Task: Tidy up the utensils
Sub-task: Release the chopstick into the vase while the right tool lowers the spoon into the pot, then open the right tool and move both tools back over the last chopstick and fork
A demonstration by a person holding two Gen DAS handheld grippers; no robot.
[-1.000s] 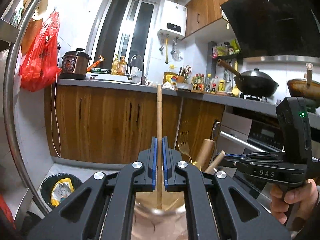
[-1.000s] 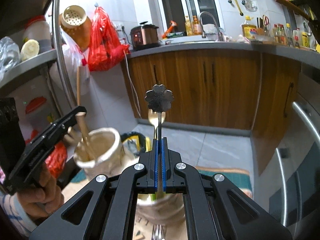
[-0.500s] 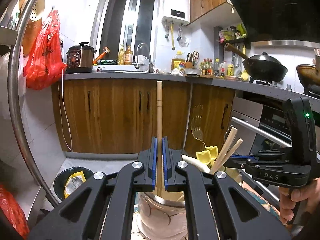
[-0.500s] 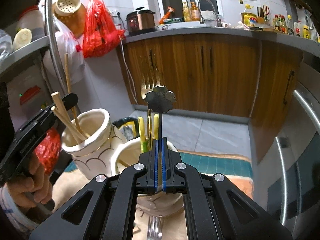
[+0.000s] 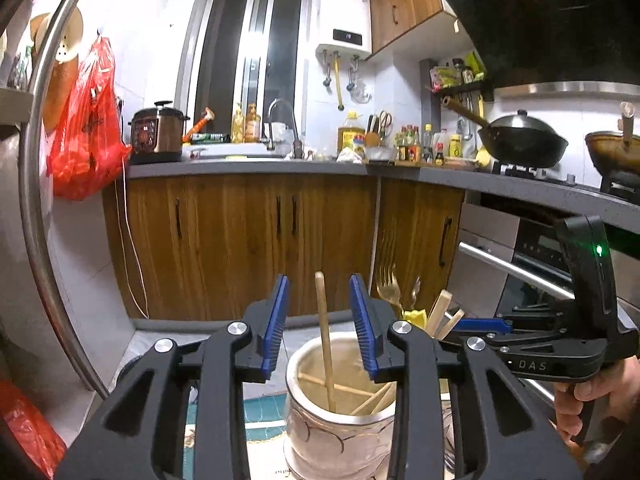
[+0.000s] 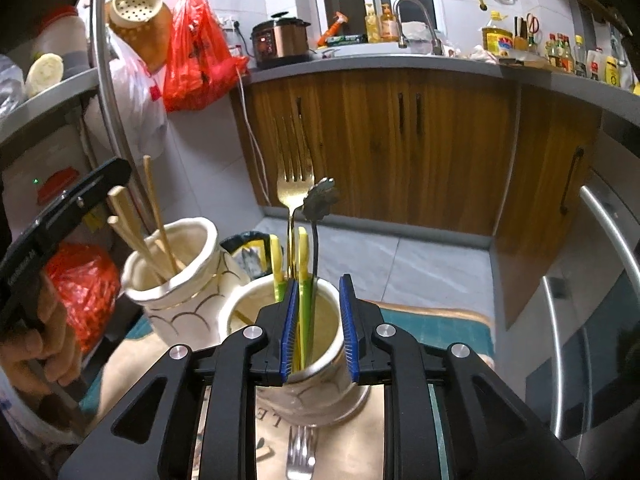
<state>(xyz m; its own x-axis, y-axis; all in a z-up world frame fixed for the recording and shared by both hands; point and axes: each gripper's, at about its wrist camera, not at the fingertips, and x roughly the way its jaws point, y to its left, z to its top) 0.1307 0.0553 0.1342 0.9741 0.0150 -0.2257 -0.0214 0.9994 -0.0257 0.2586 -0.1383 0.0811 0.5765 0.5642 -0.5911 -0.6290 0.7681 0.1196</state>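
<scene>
Left tongs point(image 5: 319, 320): jaws just parted, blue pads clear of the wooden chopstick point(image 5: 325, 336) standing between them; nothing gripped.
Chopstick: upright with a slight lean, lower end down inside the left jar point(image 5: 336, 428), other wooden sticks lying across the inside.
Left jar: cream ceramic with gold scallop lines, at 6 o'clock below the left tongs, resting on a teal-edged mat point(image 5: 260, 420).
Right tongs point(image 6: 318, 324): jaws just parted too, pads clear of the dark flower-topped spoon point(image 6: 320, 204); nothing gripped.
Spoon: handle down in the right jar point(image 6: 320, 384), flower end up at 12 o'clock from the pads, leaning slightly right.
Right jar company: gold fork point(image 6: 294, 184) and yellow-green utensils point(image 6: 303, 264) standing beside the spoon, just left of it.
Jars together: left jar at 10 o'clock from the right jar in the right wrist view, almost touching.
Loose on mat: steel fork point(image 6: 300, 452) at 6 o'clock, tines toward the right jar.
Hands: one hand point(image 5: 588, 396) at 3 o'clock in the left view, around the other tool's grip.
Beyond: wooden cabinets point(image 6: 380, 140) at 12 o'clock.
</scene>
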